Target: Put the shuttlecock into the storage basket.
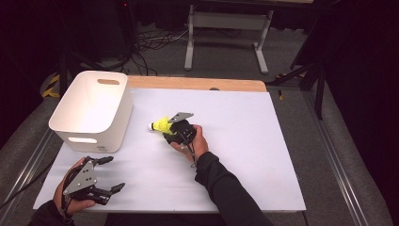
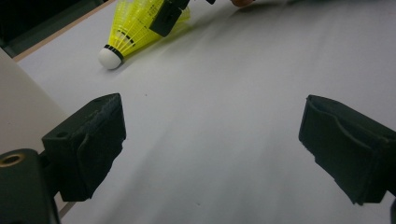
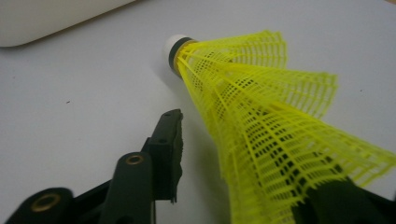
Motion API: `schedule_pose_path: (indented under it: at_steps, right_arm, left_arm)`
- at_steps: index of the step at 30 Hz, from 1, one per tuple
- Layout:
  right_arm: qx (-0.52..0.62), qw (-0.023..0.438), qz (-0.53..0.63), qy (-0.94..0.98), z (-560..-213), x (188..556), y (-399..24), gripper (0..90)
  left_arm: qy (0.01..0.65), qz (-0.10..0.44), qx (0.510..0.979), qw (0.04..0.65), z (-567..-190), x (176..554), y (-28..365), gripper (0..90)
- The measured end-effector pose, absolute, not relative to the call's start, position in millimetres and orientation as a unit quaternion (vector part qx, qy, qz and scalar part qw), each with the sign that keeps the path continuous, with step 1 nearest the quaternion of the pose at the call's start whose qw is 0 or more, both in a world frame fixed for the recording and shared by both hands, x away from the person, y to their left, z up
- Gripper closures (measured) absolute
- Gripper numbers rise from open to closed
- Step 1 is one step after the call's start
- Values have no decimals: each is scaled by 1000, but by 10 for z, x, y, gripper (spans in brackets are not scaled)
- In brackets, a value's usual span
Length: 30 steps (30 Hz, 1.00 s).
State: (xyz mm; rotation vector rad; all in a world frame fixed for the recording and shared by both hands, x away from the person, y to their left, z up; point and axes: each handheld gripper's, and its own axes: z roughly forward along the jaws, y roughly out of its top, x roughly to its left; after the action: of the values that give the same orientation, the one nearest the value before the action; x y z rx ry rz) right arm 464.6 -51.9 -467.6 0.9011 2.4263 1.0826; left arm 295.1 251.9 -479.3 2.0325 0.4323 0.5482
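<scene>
A yellow shuttlecock (image 1: 160,125) lies on its side near the middle of the white desk (image 1: 263,155), a little to the right of the white bin (image 1: 92,109). Its long axis runs roughly level with the desk's near edge in the high view: the white cork tip points left toward the bin, and the flared mesh skirt opens to the right, toward the right gripper (image 1: 175,128). In the right gripper view the cork (image 3: 173,49) sits at the far end (up and a little left), and the skirt widens down toward the camera, so the axis runs nearly along the gripper's own line of reach.

The right gripper comes at the shuttlecock from the skirt end. Its jaws are partly closed around the wide end of the skirt. One jaw stands just beside the mesh with a thin gap of desk showing between, while the other is behind the netting at the lower right. Whether the pads actually press the mesh I cannot tell. No part of the shuttlecock looks lifted; in the left gripper view its cork (image 2: 109,58) rests on the desk.

The left gripper (image 1: 107,175) rests at the desk's near left corner, in front of the bin and well apart from the shuttlecock. Its jaws stand wide open with nothing between them but bare desk.
</scene>
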Motion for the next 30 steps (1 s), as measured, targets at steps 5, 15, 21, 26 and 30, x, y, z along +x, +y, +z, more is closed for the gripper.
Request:
schedule_pose_path:
  at_steps: [5, 15, 21, 26, 30]
  right_arm:
    - [317, 173, 377, 853, -4673, 4670, -495, 778]
    - [305, 186, 371, 857, -4642, 4672, -441, 843]
    - [303, 189, 381, 853, -4582, 4633, -501, 847]
    - [304, 185, 392, 848, -4542, 4576, -592, 849]
    - [301, 185, 398, 847, -4506, 4529, -657, 850]
  left_arm:
    - [176, 223, 833, 475, -4799, 2958, 2514, 80]
    - [178, 224, 832, 476, -4796, 2952, 2517, 80]
    - [181, 223, 831, 476, -4796, 2956, 2516, 80]
    - [180, 224, 832, 475, -4796, 2954, 2507, 80]
    - [180, 226, 832, 473, -4796, 2956, 2504, 80]
